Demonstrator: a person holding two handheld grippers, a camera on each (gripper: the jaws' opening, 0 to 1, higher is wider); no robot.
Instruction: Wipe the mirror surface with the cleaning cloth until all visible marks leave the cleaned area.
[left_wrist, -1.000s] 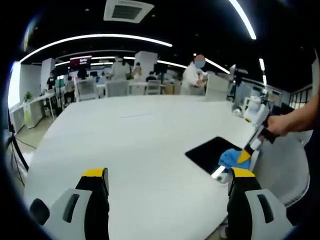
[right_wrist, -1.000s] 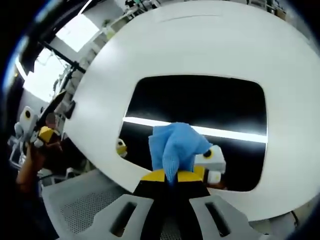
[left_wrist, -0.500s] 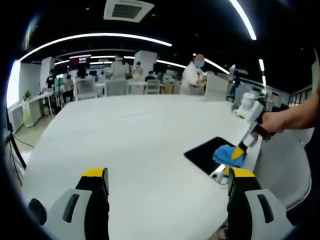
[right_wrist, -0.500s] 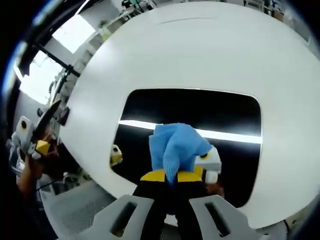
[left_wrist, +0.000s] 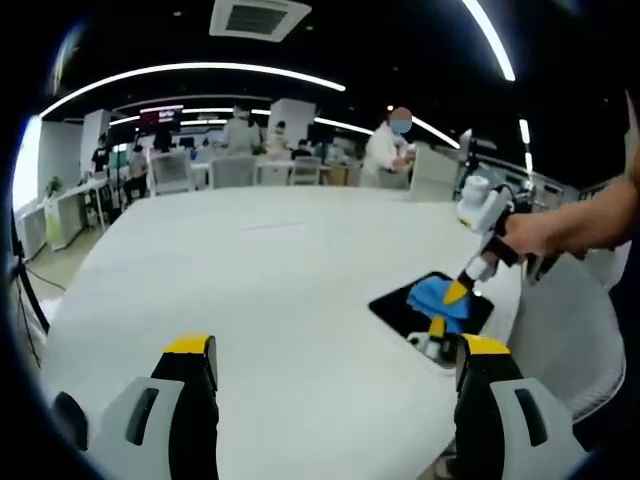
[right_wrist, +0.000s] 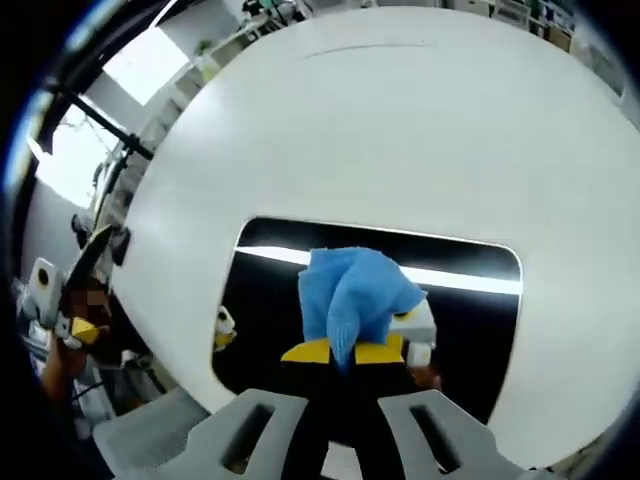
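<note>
Mirror (right_wrist: 470, 320), glossy dark rounded rectangle, crumpled blue cloth (right_wrist: 352, 295) clamped in right hand-held gripper (right_wrist: 345, 352), seemingly touching glass, left hand-held gripper (left_wrist: 335, 350) apart.

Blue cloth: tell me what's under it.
The blue cloth, clamped in the right gripper, sits over the dark mirror lying on the white table. Any marks beneath it are covered.

Glossy mirror (right_wrist: 450, 255), soft blue cloth (right_wrist: 352, 290), smooth matt table (right_wrist: 400, 120)
</note>
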